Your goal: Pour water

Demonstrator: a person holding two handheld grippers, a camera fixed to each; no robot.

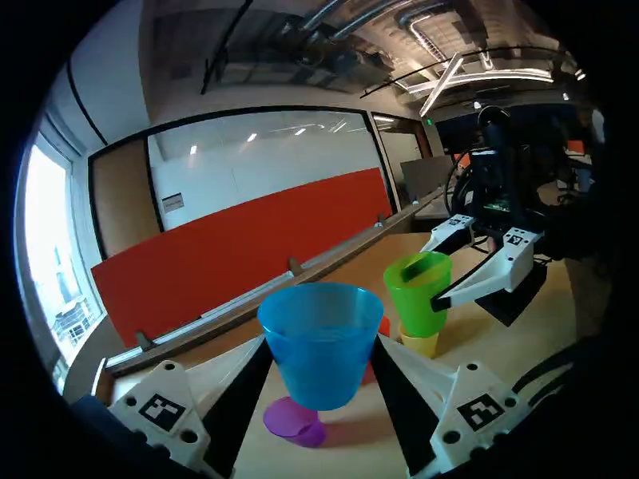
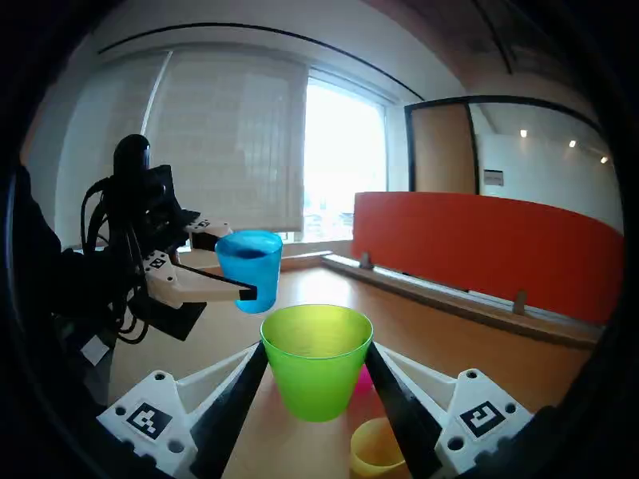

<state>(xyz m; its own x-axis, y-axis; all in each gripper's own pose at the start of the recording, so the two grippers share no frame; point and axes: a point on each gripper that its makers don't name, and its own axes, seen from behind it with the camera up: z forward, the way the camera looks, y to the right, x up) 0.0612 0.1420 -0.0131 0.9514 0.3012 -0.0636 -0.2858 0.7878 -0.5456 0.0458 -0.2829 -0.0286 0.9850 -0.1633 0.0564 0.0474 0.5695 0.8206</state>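
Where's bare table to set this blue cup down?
Bare table lies between the green cup and the orange divider. Crowded beneath the held cups: the purple cup under the blue cup, the yellow cup under the green.

A translucent blue cup [image 1: 321, 363] is held upright between the fingers of the left tool [image 1: 321, 342], lifted clear of the tabletop [image 1: 511, 351]. A green cup [image 2: 317, 375], also upright with its mouth open upward, is gripped by the right tool [image 2: 317, 349]. The 2 cups are near each other but apart.
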